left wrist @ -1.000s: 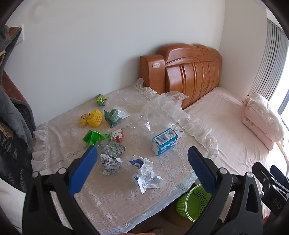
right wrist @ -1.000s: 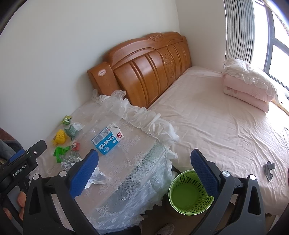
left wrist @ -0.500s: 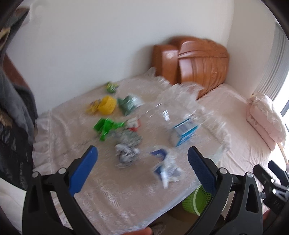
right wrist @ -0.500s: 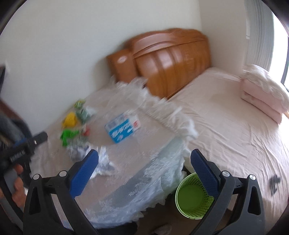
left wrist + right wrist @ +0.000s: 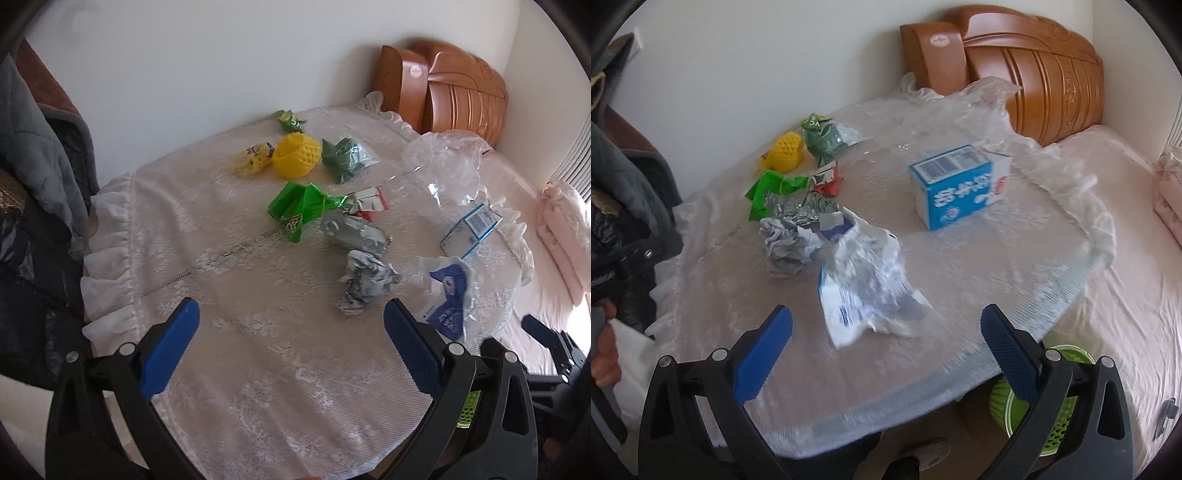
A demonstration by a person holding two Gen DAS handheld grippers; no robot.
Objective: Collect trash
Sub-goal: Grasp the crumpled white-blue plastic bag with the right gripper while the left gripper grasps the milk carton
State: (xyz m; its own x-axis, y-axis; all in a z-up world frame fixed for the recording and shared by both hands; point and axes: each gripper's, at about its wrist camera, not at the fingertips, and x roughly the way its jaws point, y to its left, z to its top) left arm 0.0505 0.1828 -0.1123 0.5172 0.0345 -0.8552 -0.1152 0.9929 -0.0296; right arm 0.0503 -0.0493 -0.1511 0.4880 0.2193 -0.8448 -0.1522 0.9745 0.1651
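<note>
Beside the lace-covered table (image 5: 979, 295), the green basket (image 5: 1056, 417) seems empty; left gripper (image 5: 291, 332) and right gripper (image 5: 886, 339) gape.

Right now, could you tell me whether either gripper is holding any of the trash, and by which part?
Nothing is held. The left gripper and right gripper are both open above the lace-covered table, with no trash between their blue fingers.

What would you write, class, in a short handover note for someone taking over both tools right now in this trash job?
Left tool: open, empty, above the table.
Right tool: open, empty, facing the white-and-blue wrapper.
Trash on the table: crumpled paper, foil wrapper, green wrapper, yellow ball, milk carton.
Green bin is on the floor beside the table.
Done: nothing visibly collected.
Left: everything.
</note>
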